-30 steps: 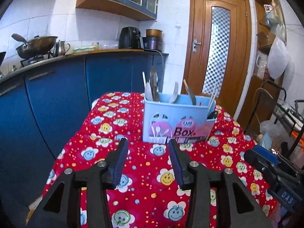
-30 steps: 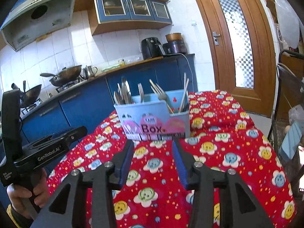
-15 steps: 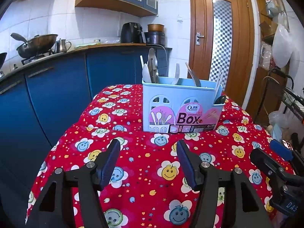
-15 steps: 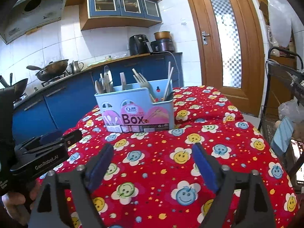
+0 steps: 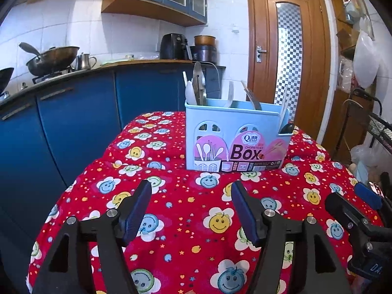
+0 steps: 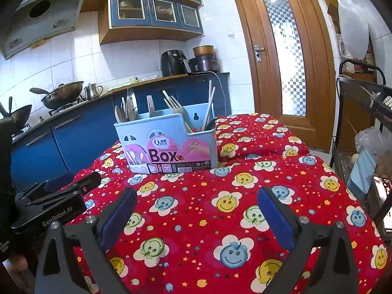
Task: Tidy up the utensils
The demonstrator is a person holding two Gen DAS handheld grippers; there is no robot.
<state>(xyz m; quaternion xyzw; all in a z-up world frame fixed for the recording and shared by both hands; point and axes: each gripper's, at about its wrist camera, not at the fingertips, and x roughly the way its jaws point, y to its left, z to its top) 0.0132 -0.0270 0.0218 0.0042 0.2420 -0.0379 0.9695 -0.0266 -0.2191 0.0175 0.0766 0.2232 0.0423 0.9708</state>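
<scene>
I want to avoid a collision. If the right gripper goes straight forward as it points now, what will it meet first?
Probably nothing soon. The right gripper, open and empty, points over the red tablecloth. The blue utensil box stands slightly left of its line; depth is unclear.

One light-blue chopsticks box [image 6: 169, 139] on the table, two forks [image 6: 175, 105] poking out, two woks [image 6: 62, 93] on the stove, one kettle [image 6: 93, 91].

A pale blue utensil box [image 6: 169, 144] stood on the red smiley tablecloth [image 6: 245, 196], with forks [image 6: 175, 106], spoons [image 6: 118, 115] and chopsticks [image 6: 209, 105] upright inside. Nearer than the box, the right gripper [image 6: 196, 210] hovered with jaws wide apart and empty. The left gripper [image 6: 58, 196] sat left of the box, lower down.
</scene>
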